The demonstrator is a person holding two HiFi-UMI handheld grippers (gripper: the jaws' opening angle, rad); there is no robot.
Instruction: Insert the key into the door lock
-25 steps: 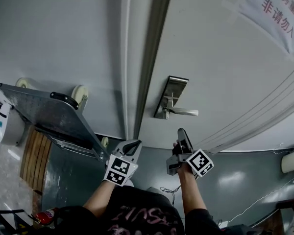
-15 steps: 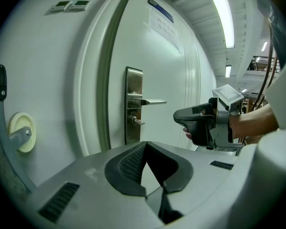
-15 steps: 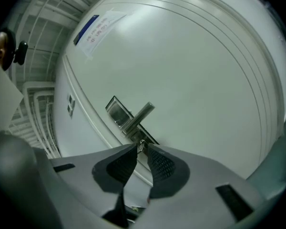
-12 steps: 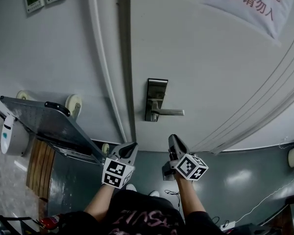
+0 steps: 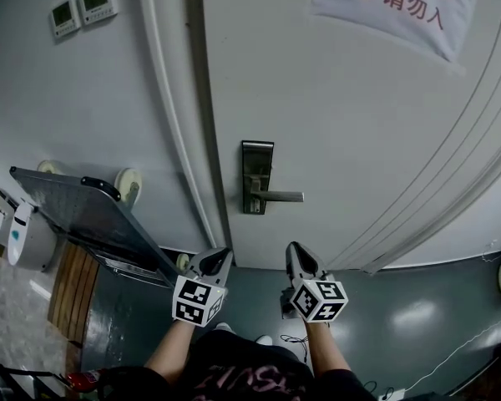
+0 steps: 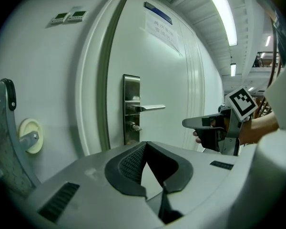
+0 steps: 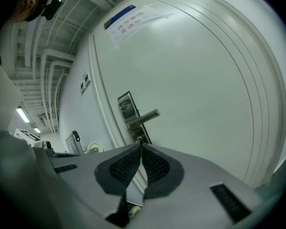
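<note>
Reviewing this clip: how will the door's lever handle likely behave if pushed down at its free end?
The lever handle looks like solid metal, so probably rigid. Fixed at one end to the lock plate, it would likely swing about that end rather than shift. Its smooth finish may prove slippery.

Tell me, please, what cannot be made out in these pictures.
- Key: seen in no view; the right tool, whose jaws have just been closing, shows nothing between them.
- Stub under the lever handle, left gripper view: too small to identify.
- Door sign, head view: top cut off by the edge.
</note>
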